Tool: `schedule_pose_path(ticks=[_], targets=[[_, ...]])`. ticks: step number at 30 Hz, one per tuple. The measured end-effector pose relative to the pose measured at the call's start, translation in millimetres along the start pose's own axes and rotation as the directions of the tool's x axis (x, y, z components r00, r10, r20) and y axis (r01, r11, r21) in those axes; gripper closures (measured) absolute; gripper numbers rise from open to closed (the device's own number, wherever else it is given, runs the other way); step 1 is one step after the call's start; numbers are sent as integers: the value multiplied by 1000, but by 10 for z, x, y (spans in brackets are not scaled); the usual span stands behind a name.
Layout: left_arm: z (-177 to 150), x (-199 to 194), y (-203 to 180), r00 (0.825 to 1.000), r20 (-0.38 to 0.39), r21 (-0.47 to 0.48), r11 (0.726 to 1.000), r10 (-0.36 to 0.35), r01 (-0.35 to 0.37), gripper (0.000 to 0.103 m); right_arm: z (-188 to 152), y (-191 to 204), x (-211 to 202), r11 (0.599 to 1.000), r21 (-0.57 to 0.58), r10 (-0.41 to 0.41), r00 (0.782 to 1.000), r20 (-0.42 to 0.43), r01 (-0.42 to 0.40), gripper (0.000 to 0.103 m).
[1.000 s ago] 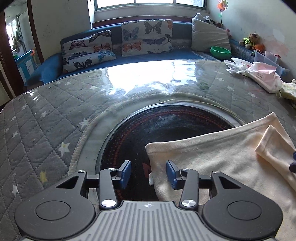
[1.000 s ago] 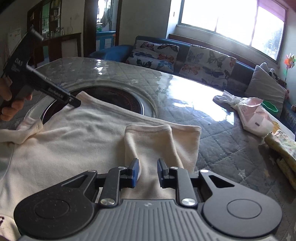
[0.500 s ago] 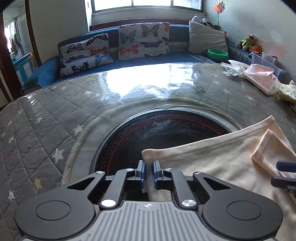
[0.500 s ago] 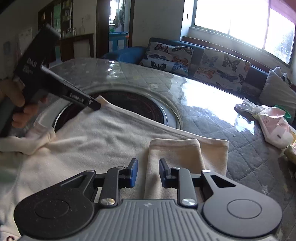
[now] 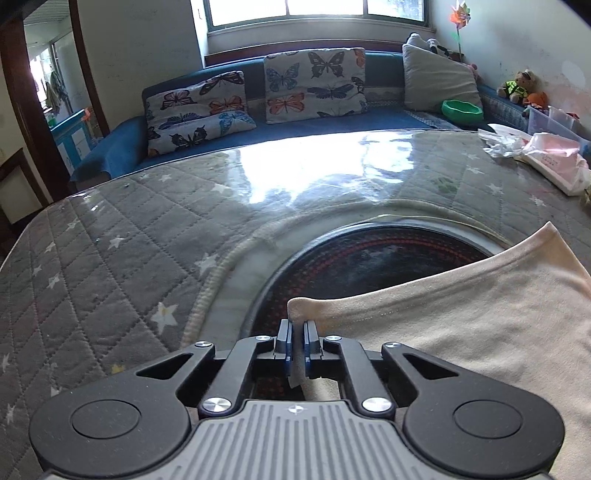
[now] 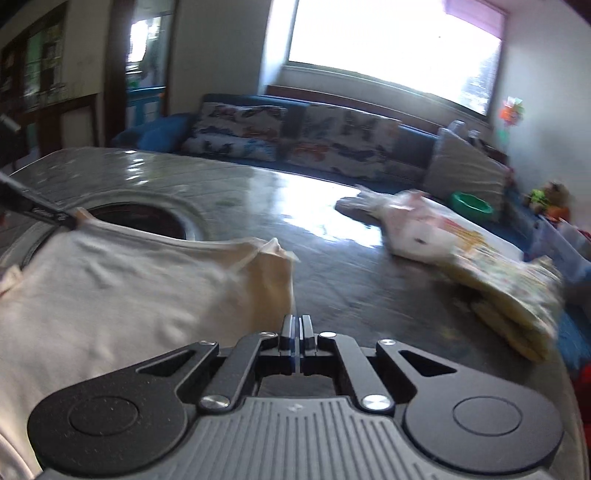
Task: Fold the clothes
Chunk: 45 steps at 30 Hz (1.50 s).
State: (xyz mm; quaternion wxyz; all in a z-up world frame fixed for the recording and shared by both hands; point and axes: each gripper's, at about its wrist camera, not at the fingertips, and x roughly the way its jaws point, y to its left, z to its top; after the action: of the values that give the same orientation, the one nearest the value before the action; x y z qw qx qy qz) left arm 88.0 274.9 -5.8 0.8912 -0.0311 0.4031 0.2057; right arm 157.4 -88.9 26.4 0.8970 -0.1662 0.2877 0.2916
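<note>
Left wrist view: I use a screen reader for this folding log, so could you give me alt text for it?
The left hand-held gripper is shut on the near corner of a cream garment spread over a table with a grey star-quilted cover and a dark round inset. Behind it, a blue sofa holds butterfly cushions under a bright window.

The desk (image 5: 110, 258) lies bare from nine to twelve o'clock; at two o'clock, a pink bag (image 5: 554, 162) and folded clothes (image 6: 517, 295) block passage.

Blue sofa (image 5: 258, 129) with butterfly cushions (image 5: 314, 85), bright window (image 5: 314, 9) above, pale walls (image 5: 144, 44), dark doorway (image 5: 44, 103) left
</note>
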Motion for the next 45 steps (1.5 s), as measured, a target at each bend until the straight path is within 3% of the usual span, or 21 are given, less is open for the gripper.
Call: schedule_pose_path(ticks=[3,8,14,16,18,19,23,28,32,34,36,45], targets=[[32,41,91,1000,6,-9,1000,23,-23,96,-168,-292,-72,994,69,-77,997,-26,79,102],[78,134,225,998,4,-29,997,65,-65,96,-422,-497,-134,985,126,-110,989,-103,122,102],[81,75,252,999,-2,-22,998,52,-52,89,-301,-353,-95,983,181,12,999,-44,-4,95],[60,-1,252,999,2,-15,999,50,-50,86,-218,-277,-25,979,197,61,998,-30,-54,88],[27,-112,268,999,8,-19,999,34,-33,70,-91,-160,122,970,211,124,992,-13,-118,79],[7,-177,278,1000,9,-25,999,20,-20,68,-46,-110,181,968,211,138,990,-7,-133,75],[-164,-505,294,999,40,-4,1000,-17,17,54,95,-48,434,956,250,160,987,-12,-152,70],[-442,-884,436,998,55,-41,998,-39,41,51,221,-13,815,958,267,125,991,-46,-109,69],[-675,-1153,587,998,53,-73,996,-45,49,47,217,29,931,964,248,115,992,-47,-100,72],[-747,-1228,615,998,47,-79,995,-52,55,45,216,63,932,970,223,112,993,-42,-100,92],[-788,-1268,609,997,43,-78,995,-58,62,42,219,86,895,973,211,103,994,-37,-93,98],[-801,-1034,658,998,9,-114,991,-69,70,39,77,-278,151,982,185,-59,997,51,49,99]])
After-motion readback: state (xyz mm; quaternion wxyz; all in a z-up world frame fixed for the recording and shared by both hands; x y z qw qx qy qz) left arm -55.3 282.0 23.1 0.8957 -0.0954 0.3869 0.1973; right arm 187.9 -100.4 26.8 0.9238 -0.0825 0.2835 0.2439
